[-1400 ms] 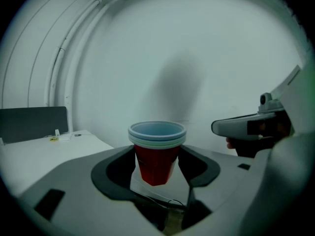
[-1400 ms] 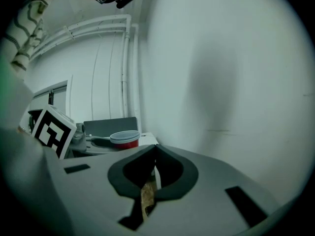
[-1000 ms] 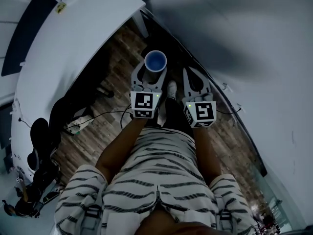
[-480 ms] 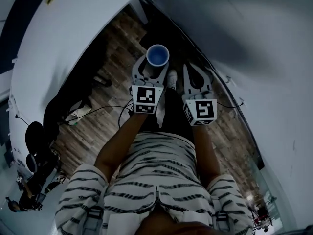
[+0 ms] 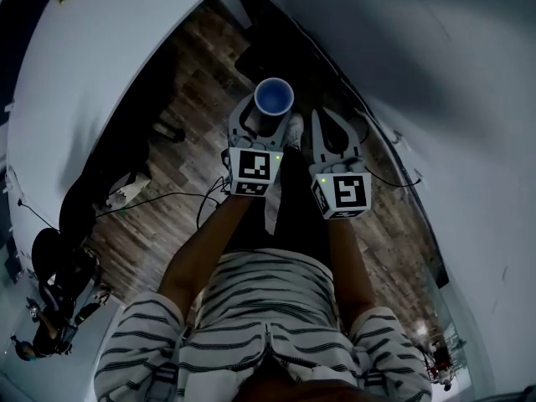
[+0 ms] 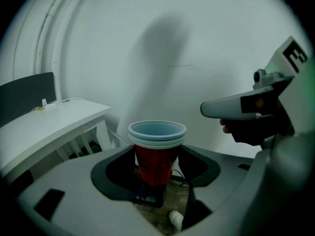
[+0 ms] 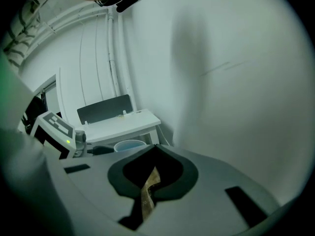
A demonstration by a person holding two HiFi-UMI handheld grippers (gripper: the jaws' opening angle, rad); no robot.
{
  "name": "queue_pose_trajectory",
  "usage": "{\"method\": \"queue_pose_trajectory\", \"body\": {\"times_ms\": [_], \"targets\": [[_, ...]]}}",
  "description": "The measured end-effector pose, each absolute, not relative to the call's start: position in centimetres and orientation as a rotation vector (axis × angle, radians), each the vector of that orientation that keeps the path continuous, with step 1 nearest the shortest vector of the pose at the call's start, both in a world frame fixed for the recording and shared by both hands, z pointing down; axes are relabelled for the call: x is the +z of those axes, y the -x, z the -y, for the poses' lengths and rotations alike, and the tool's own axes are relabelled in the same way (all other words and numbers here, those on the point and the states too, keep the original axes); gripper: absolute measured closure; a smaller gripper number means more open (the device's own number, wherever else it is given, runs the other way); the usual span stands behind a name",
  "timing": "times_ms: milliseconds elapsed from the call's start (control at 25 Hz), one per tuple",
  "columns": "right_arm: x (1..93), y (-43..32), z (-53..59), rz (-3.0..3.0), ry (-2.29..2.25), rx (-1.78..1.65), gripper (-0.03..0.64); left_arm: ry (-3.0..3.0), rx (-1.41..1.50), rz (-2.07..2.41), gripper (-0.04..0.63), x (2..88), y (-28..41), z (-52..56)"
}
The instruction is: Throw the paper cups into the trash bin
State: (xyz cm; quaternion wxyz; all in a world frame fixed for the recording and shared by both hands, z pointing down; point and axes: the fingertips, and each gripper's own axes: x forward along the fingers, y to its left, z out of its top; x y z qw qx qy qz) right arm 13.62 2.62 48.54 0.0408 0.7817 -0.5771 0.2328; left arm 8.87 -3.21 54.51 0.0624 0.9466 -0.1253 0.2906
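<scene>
- The dark wooden plank floor [image 5: 142,224] lies below.
- Black cables [image 5: 167,195] trail across it at left.
- A white shoe [image 5: 294,129] stands on it.
- A white bench [image 5: 100,74] stands upper left.

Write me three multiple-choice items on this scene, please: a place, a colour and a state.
1. Where are the paper cups? A. between the jaws of the left claw B. on the white table C. on the floor
2. What colour is the cups' outer wall? A. green B. red C. yellow
3. How is the right claw? A. shut on a cup B. wide open C. shut, empty
Answers: 1 A, the jaws clamp them in mid-air; 2 B, red shows below the pale blue rims; 3 C, its jaw tips meet on nothing.
</scene>
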Motion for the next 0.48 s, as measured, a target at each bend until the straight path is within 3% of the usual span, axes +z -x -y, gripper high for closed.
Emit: {"method": "queue_pose_trajectory", "body": {"times_ms": [480], "targets": [[54.8,-14.0,-1.5,1.759,-2.387,0.798,0.607,-2.810,0.995,0.342,0.304,62.2,-9.1,3.5]]}}
